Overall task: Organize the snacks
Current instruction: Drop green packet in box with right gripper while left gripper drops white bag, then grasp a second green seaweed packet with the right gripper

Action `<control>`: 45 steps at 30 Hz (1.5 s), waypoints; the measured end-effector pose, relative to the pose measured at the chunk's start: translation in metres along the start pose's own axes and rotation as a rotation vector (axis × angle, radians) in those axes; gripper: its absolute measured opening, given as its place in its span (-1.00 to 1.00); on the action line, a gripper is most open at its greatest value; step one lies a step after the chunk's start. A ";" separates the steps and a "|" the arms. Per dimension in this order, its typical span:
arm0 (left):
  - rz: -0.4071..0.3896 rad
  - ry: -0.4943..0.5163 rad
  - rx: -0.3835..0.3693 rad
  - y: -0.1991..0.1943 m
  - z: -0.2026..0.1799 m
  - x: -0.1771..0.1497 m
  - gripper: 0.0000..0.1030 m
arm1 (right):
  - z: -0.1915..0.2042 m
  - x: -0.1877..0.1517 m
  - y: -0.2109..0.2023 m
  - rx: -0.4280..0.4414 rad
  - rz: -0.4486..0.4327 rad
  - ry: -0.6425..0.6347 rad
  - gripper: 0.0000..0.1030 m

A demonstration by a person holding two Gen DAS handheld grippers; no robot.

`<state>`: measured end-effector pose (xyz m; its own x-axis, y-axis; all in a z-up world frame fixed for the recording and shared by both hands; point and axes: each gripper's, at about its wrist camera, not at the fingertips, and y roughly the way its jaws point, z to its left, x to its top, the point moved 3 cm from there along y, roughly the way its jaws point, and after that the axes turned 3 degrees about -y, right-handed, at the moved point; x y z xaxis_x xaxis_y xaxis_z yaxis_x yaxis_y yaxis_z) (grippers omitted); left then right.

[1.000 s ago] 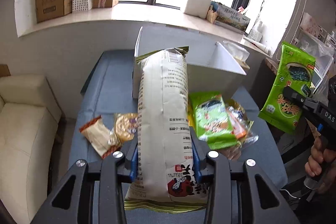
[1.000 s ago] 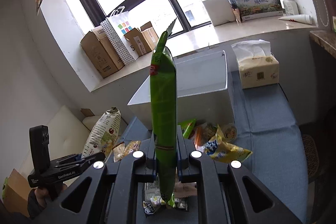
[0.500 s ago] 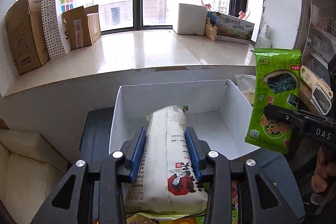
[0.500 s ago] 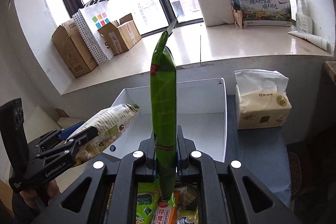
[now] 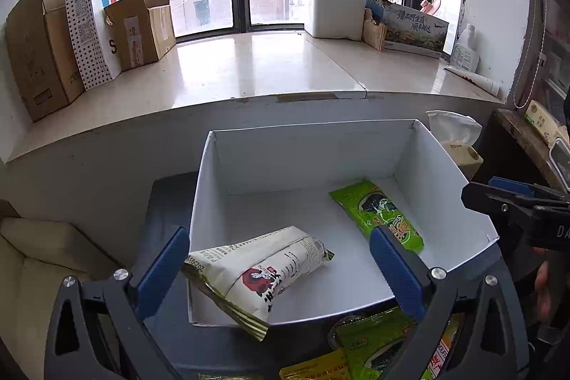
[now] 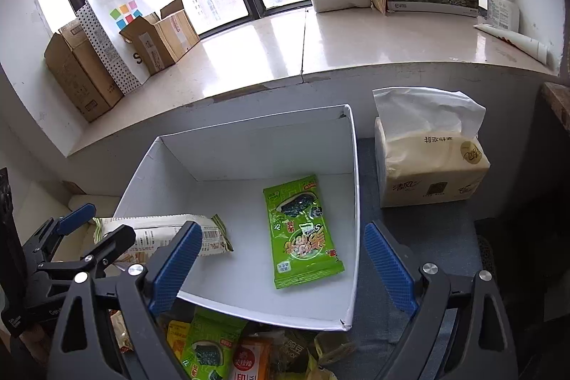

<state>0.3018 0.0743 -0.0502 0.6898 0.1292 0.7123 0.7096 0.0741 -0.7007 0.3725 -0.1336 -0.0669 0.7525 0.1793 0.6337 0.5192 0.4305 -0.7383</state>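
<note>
Dropping snacks looks done: both the left claw [image 5: 281,267] and right claw [image 6: 281,260] gape wide apart, holding nothing. The white bag [image 5: 262,269] and green pack [image 6: 302,232] lie in the white box [image 6: 351,202]. Next, grab another snack from the pile [image 6: 213,349] on the tabletop.

White open-top box [image 5: 441,173] holds two snack packets, apart from each other. Green seaweed packet [image 6: 302,230] lies flat on the box floor, right side. Cream cracker packet [image 5: 263,269] lies tilted at the left, one end overhanging the near rim. More snack packets [image 6: 217,344] lie before the box.
</note>
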 end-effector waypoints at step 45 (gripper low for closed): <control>-0.019 -0.202 -0.049 -0.163 0.042 -0.249 1.00 | 0.131 -0.161 0.018 -0.200 0.162 -0.373 1.00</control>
<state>0.0080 0.0720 -0.1149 0.6368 0.3239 0.6997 0.7321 0.0310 -0.6805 0.2076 -0.0387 -0.1517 0.6524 0.5525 0.5188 0.5021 0.1978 -0.8419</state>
